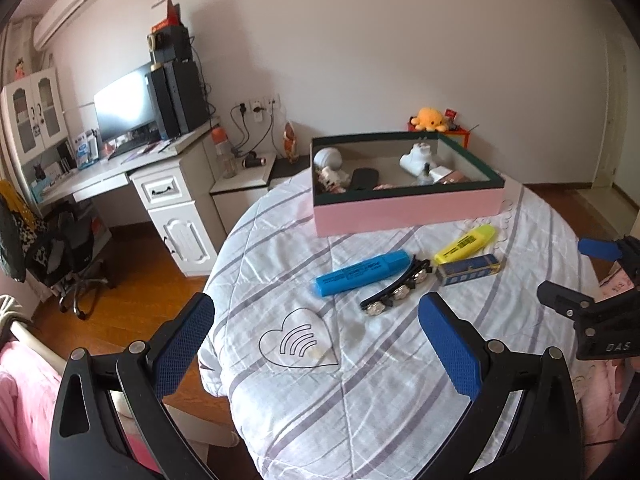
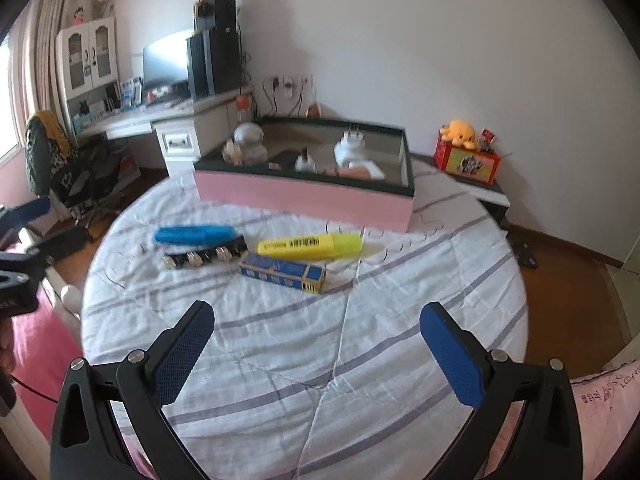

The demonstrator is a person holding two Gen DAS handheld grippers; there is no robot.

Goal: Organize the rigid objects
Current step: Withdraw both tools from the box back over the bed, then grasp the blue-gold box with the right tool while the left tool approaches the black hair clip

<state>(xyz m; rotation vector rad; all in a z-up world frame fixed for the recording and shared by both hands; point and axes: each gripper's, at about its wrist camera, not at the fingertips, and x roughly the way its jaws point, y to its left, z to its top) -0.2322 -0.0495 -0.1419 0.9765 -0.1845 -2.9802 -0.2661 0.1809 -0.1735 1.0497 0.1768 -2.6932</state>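
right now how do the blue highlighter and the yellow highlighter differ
The blue highlighter lies on the left of the group, touching the black hair clip; the yellow highlighter lies to the right, nearer the pink box, beside the small blue box. The yellow highlighter shows a black barcode label; the blue highlighter shows only faint print. Both lie flat on the striped quilt, caps on, outside the pink box.

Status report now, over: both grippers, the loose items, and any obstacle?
Left gripper open, right gripper open, both empty. Blue highlighter, yellow highlighter, black clip, blue box outside pink box. No obstacle.
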